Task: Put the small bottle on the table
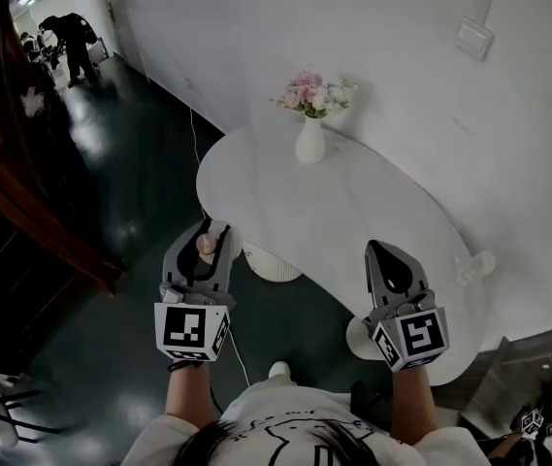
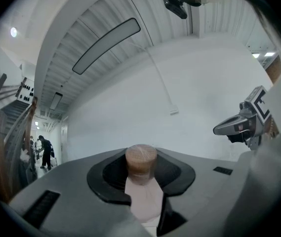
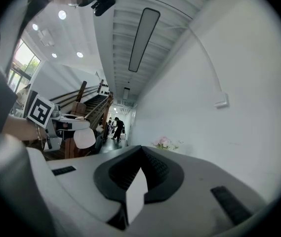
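Markings consist of black-and-white square patterns on two marker cubes, one on the left gripper (image 1: 211, 231) and one on the right gripper (image 1: 380, 250); two faces of each cube (image 1: 193, 330) show in the head view. Item count: one small bottle (image 1: 205, 246), one white table (image 1: 353, 212), one white vase (image 1: 309, 142) holding one bunch of pink flowers (image 1: 314, 93), one wall plate (image 1: 474, 37) and one person (image 1: 72, 39) far down the corridor. The small bottle, pale-bodied with a brown cork-like cap, stands upright between the left gripper's jaws, which pinch its body from both sides. It sits just beside the table's near-left edge, above the dark floor and not on the tabletop. The right gripper's jaws are pressed together at the tips with nothing between them, above the table's near-right part. One small pale object (image 1: 471, 265) at the table's right edge is possibly a clear container, but it is too blurred to identify.
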Motion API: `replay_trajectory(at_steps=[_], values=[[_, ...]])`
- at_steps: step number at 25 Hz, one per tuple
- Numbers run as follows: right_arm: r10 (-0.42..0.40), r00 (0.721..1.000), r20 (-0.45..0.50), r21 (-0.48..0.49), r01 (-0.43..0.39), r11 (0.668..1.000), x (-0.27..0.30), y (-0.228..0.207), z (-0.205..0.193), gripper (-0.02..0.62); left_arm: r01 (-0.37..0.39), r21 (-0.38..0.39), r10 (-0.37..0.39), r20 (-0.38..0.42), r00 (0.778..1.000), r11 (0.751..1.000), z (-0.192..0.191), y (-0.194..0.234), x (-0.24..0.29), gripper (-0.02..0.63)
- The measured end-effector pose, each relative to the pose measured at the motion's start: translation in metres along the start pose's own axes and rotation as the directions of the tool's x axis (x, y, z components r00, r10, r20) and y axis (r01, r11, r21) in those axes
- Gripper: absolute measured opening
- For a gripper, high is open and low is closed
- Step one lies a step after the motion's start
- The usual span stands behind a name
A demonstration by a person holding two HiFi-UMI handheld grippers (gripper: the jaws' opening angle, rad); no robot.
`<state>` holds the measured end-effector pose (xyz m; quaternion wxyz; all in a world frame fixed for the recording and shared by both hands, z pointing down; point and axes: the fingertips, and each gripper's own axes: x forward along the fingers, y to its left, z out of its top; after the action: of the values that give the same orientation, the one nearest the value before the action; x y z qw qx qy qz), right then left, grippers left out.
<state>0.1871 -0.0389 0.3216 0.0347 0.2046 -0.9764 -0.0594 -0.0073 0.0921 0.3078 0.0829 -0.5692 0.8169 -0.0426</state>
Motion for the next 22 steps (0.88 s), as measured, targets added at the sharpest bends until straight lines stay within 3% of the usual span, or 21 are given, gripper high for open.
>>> replay_trajectory(at_steps=[7,22], values=[[-0.01,1.0,-0.027,0.005,0.011,1.0,0.034,0.01,-0.006,-0.006,0.019,0.009,-0.019,0.005,1.0,1.0,-0.007,0.029,0.025,0.121],[0.004,0.999,-0.042,0.013,-0.004,1.0,0.073,0.011,-0.021,-0.006,-0.015,-0.01,0.015,-0.011,1.0,1.0,-0.032,0.056,0.041,0.121]])
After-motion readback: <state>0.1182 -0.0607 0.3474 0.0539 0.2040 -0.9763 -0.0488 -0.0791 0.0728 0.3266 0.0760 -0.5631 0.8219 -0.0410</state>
